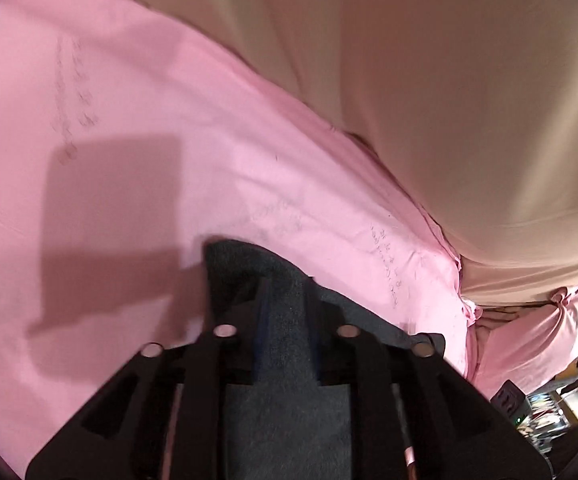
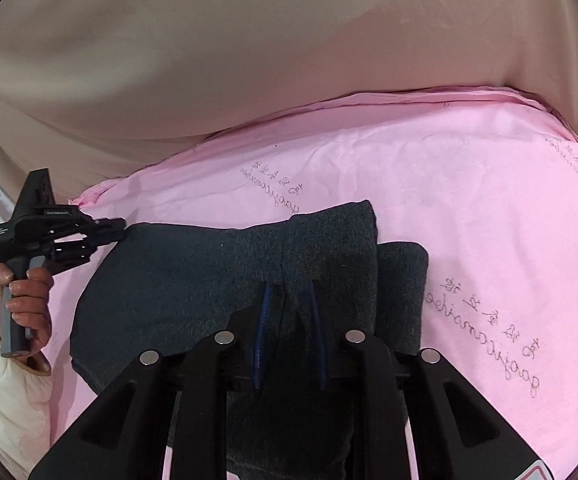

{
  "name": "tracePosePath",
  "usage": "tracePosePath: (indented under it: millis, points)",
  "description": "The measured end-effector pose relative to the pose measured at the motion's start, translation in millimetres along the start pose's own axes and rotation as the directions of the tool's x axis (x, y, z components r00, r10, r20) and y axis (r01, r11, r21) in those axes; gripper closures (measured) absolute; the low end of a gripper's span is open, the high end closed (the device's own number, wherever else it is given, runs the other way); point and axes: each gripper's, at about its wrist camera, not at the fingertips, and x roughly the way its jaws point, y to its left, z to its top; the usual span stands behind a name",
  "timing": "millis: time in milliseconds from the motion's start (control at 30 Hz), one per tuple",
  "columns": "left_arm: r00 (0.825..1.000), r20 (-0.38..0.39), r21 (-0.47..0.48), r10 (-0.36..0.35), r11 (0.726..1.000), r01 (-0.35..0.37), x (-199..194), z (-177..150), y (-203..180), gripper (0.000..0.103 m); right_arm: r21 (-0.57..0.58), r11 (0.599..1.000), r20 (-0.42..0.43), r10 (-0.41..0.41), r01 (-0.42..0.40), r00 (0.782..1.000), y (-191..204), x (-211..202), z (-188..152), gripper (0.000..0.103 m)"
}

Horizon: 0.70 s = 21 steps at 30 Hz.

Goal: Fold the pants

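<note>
Dark grey pants [image 2: 209,276] lie folded into a thick wad on a pink sheet [image 2: 469,208]. My right gripper [image 2: 289,300] is shut on the near edge of the pants, cloth bunched between its blue pads. My left gripper [image 1: 285,300] is shut on a corner of the same dark cloth [image 1: 249,268] and holds it over the pink sheet [image 1: 129,120]. From the right wrist view the left gripper [image 2: 117,230] sits at the left end of the pants, held by a hand in a white sleeve.
A beige cloth wall [image 2: 249,60] rises behind the pink sheet, also filling the upper right of the left wrist view [image 1: 449,80]. Clutter and a dark box [image 1: 509,396] lie past the sheet's edge at lower right.
</note>
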Motion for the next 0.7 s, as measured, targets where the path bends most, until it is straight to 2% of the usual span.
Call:
tracePosePath:
  millis: [33, 67, 100, 133, 200, 233, 267, 300, 333, 367, 400, 467, 500, 533, 567, 600, 667, 700]
  points:
    - [1.0, -0.005, -0.007, -0.022, 1.0, 0.022, -4.5, 3.0, 4.0, 0.067, 0.006, 1.0, 0.0, 0.002, -0.002, 1.0, 0.3, 0.5, -1.1, 0.085]
    - [1.0, -0.01, -0.013, -0.027, 1.0, 0.027, -0.9, 2.1, 2.0, 0.06, 0.002, 1.0, -0.002, 0.001, -0.001, 1.0, 0.7, 1.2, -2.8, 0.084]
    - [1.0, -0.022, -0.02, -0.009, 1.0, 0.008, 0.8, 4.6, 4.2, 0.048, -0.007, 1.0, 0.0, -0.005, 0.005, 1.0, 3.1, 0.0, -2.6, 0.084]
    - [1.0, -0.029, -0.033, 0.007, 0.999, -0.008, 2.4, 5.0, 6.5, 0.041, -0.013, 1.0, 0.003, -0.008, 0.008, 1.0, 6.2, -0.1, -4.2, 0.084]
    - [0.998, -0.065, -0.068, 0.006, 0.998, -0.011, 14.9, 4.8, 11.6, 0.033, -0.015, 1.0, 0.001, -0.004, 0.004, 1.0, 5.2, 3.4, -2.8, 0.083]
    - [0.997, -0.08, -0.096, -0.016, 0.995, 0.008, 19.8, 3.9, 15.2, 0.032, -0.014, 1.0, 0.001, -0.001, 0.001, 1.0, 4.5, 1.7, -2.9, 0.083]
    - [0.995, -0.092, -0.111, -0.035, 0.993, 0.025, 25.3, 2.5, 17.0, 0.032, -0.012, 1.0, -0.001, 0.003, -0.003, 1.0, 3.9, 1.9, -2.9, 0.083]
    - [0.994, -0.101, -0.112, -0.036, 0.993, 0.025, 31.2, 2.5, 16.9, 0.039, -0.012, 1.0, -0.001, 0.003, -0.003, 1.0, 2.8, 2.2, -3.5, 0.083]
    - [0.996, -0.091, -0.094, -0.014, 0.996, 0.005, 33.1, 3.2, 14.6, 0.06, -0.011, 1.0, -0.001, 0.004, -0.004, 1.0, 2.3, 2.7, -3.7, 0.083]
    - [0.997, -0.071, -0.068, -0.001, 0.998, -0.004, 33.8, 7.3, 10.9, 0.077, -0.012, 1.0, -0.002, 0.004, -0.004, 1.0, 1.9, 4.7, -4.3, 0.083]
    - [0.997, -0.07, -0.046, -0.019, 0.999, 0.016, 31.4, 9.0, 9.7, 0.086, -0.015, 1.0, -0.002, 0.004, -0.004, 1.0, 1.5, 4.5, -4.7, 0.083]
    - [0.998, -0.045, 0.017, -0.054, 0.998, 0.055, 27.7, 16.8, 1.8, 0.09, -0.012, 1.0, -0.001, 0.013, -0.013, 1.0, -1.1, 1.9, -5.0, 0.083]
    - [0.998, -0.022, 0.069, -0.05, 0.996, 0.051, 26.0, 19.7, -2.6, 0.09, -0.019, 1.0, 0.002, 0.014, -0.014, 1.0, -2.0, 2.6, -5.4, 0.084]
    - [1.0, -0.008, 0.101, -0.029, 0.994, 0.03, 27.6, 21.1, -2.7, 0.09, -0.027, 1.0, 0.003, 0.015, -0.015, 1.0, -3.5, 6.2, -6.5, 0.086]
    - [0.999, -0.007, 0.128, 0.035, 0.991, -0.034, 35.4, 22.1, 2.2, 0.09, -0.039, 0.999, 0.005, 0.019, -0.019, 1.0, -5.0, 8.4, -7.8, 0.088]
    - [0.997, -0.012, 0.126, 0.08, 0.989, -0.077, 42.3, 22.1, 10.4, 0.085, -0.043, 0.999, 0.008, 0.014, -0.014, 1.0, -6.3, 7.3, -8.6, 0.09]
    - [0.999, 0.014, 0.091, 0.042, 0.995, -0.043, 34.9, 21.1, 19.0, 0.085, -0.03, 1.0, 0.006, -0.006, 0.006, 1.0, -7.6, 5.0, -7.3, 0.101]
    - [0.998, 0.041, 0.073, 0.044, 0.996, -0.047, 23.0, 17.9, 17.7, 0.085, -0.02, 0.999, 0.016, -0.026, 0.026, 1.0, -6.1, -1.0, -5.3, 0.101]
